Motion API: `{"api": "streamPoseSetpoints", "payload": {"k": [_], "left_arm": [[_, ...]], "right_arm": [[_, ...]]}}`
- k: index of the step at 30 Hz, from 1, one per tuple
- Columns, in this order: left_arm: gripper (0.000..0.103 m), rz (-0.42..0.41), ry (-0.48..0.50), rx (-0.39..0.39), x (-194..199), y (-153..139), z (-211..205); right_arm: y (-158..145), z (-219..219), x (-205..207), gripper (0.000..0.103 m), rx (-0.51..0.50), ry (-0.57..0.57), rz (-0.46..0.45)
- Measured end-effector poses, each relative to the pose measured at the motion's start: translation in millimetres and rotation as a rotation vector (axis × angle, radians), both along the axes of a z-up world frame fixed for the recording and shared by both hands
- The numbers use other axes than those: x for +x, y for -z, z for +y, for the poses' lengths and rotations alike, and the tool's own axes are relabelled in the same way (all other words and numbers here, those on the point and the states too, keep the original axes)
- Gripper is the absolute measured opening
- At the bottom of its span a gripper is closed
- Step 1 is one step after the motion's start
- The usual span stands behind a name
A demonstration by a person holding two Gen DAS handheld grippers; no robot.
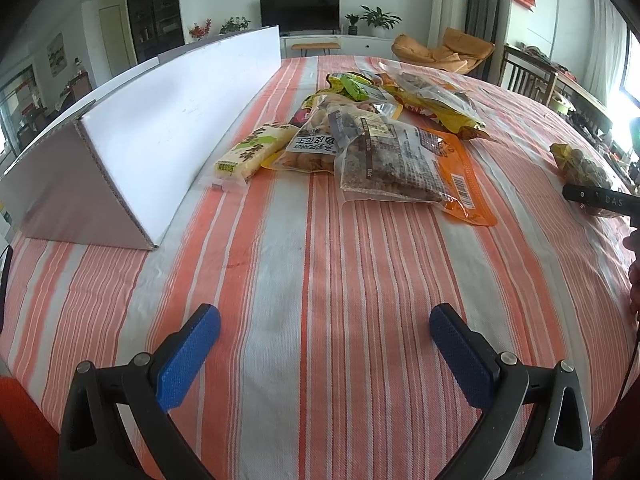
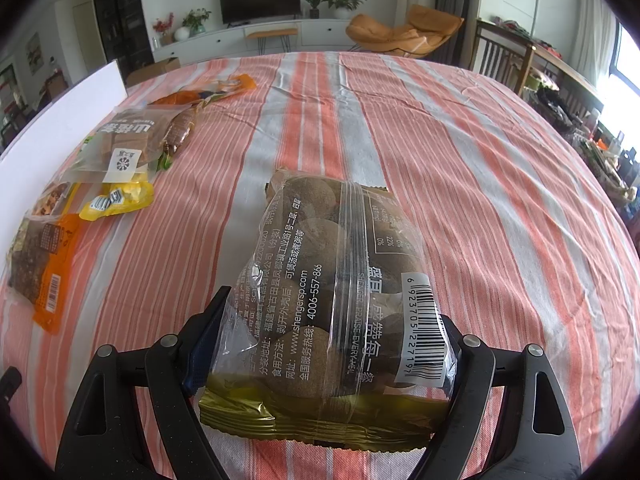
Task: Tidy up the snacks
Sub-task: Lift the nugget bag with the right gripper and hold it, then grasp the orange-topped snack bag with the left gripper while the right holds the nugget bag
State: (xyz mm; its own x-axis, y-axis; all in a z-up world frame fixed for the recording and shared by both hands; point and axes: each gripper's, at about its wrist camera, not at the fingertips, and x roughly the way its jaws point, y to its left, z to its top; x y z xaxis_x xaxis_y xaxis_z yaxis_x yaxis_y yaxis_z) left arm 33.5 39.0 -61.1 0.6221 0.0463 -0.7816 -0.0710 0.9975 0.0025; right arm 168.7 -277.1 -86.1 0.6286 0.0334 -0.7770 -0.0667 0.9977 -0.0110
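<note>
My right gripper [image 2: 320, 344] is shut on a clear bag of brown round snacks [image 2: 332, 280] with a gold bottom edge, held just over the striped tablecloth [image 2: 460, 152]. The same bag [image 1: 584, 168] shows at the far right of the left wrist view, with the right gripper's black tip [image 1: 600, 200] on it. My left gripper [image 1: 324, 340] is open and empty over bare cloth. A pile of snack packets [image 1: 380, 128] lies ahead of it: a peanut bag [image 1: 308, 148], a white-green bar [image 1: 252, 152], an orange-edged bag [image 1: 404, 164], yellow packets [image 1: 440, 108].
A long white cardboard box [image 1: 160, 120] lies on its side along the table's left. The pile also shows at the left of the right wrist view [image 2: 120, 152]. Chairs [image 2: 504, 56] stand past the table's far right edge.
</note>
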Motion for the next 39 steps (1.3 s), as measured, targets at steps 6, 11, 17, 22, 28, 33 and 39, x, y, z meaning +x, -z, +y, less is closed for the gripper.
{"api": "streamPoseSetpoints", "payload": {"k": [6, 11, 17, 22, 28, 33, 39], "left_arm": [[0.103, 0.007, 0.155, -0.108, 17.2, -29.1, 13.2], [0.103, -0.109, 0.406, 0.022, 58.6, -87.6, -20.5], [0.103, 0.002, 0.661, 0.29, 128.5, -57.0, -85.2], [0.103, 0.193, 0.805, 0.381, 115.7, -20.7, -102.8], [0.103, 0.316, 0.899, 0.165, 76.6, -37.5, -90.4], [0.103, 0.239, 0.869, 0.177, 71.8, -53.8, -83.6], [0.103, 0.201, 0.715, 0.217, 116.7, -40.0, -69.9]], "right_arm": [[0.1, 0.0, 0.0, 0.086, -0.001, 0.0, 0.0], [0.2, 0.0, 0.2, 0.086, 0.0, 0.001, 0.0], [0.2, -0.1, 0.3, 0.086, 0.0, 0.001, 0.0], [0.2, 0.1, 0.3, 0.086, 0.0, 0.002, 0.0], [0.2, 0.0, 0.3, 0.086, 0.0, 0.002, 0.0], [0.2, 0.1, 0.4, 0.086, 0.001, 0.002, 0.0], [0.3, 0.0, 0.5, 0.086, 0.001, 0.002, 0.0]]}}
